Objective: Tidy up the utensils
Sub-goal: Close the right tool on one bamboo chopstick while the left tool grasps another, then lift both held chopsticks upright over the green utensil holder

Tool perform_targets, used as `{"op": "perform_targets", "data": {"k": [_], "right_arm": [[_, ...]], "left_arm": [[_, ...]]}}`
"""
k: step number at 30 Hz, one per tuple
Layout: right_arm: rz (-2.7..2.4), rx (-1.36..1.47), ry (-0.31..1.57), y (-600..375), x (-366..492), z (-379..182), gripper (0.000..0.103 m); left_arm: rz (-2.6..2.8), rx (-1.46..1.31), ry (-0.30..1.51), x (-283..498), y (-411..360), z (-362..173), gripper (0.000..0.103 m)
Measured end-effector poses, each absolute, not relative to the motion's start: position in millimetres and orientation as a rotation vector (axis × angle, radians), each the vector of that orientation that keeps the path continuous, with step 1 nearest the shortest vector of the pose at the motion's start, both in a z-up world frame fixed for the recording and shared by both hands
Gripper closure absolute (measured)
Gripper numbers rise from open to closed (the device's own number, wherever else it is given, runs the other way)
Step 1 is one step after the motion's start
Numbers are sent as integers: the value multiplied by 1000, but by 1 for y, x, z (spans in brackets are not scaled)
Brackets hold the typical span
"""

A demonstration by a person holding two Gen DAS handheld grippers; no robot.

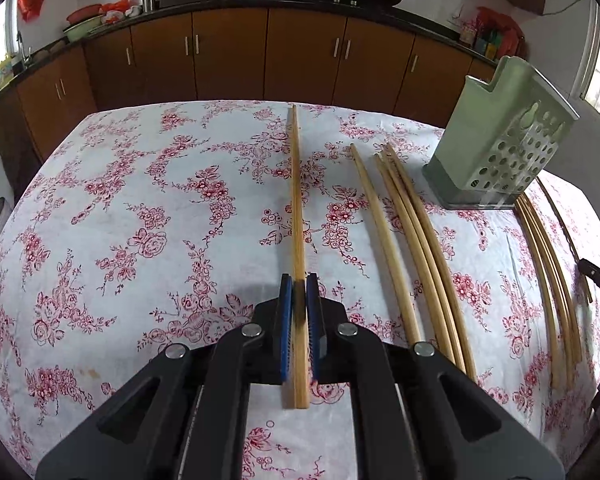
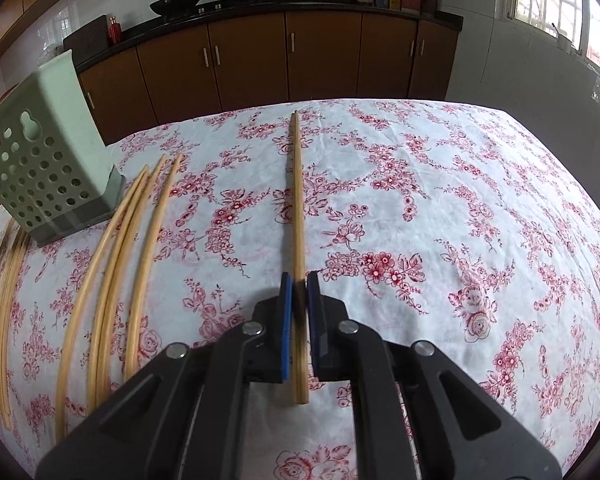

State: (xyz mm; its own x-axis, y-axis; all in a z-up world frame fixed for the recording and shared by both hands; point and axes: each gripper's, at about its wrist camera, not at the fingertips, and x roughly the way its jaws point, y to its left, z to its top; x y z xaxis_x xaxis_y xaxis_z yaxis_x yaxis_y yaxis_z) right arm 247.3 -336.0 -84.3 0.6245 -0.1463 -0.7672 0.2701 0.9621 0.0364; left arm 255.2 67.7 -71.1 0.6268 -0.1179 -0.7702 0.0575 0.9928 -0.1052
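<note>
Chopsticks (image 1: pixel 296 200) clamped in left gripper (image 1: pixel 299 280), another pair (image 2: pixel 297 208) clamped in right gripper (image 2: pixel 299 280), above floral desk (image 2: pixel 460 200) beside green holder (image 1: pixel 500 148).

- Daylight: I see it entering through the window (image 2: pixel 548 4), blown out white.
- Tablecloth (image 1: pixel 140 220): evenly bright, soft shadows only.
- Edges: strong fisheye bending, dark corner vignette.
- Utensil holder (image 1: pixel 500 148): slightly smeared by blur.
</note>
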Motion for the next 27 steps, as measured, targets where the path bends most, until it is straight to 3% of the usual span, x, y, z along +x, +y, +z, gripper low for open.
{"op": "perform_targets", "data": {"k": [18, 27], "right_arm": [[-222, 121, 850, -327, 220, -79, 95], [-196, 139, 627, -336, 185, -6, 95]], "left_arm": [[-60, -33, 907, 220, 58, -67, 96], [-58, -91, 697, 196, 78, 19, 96]]}}
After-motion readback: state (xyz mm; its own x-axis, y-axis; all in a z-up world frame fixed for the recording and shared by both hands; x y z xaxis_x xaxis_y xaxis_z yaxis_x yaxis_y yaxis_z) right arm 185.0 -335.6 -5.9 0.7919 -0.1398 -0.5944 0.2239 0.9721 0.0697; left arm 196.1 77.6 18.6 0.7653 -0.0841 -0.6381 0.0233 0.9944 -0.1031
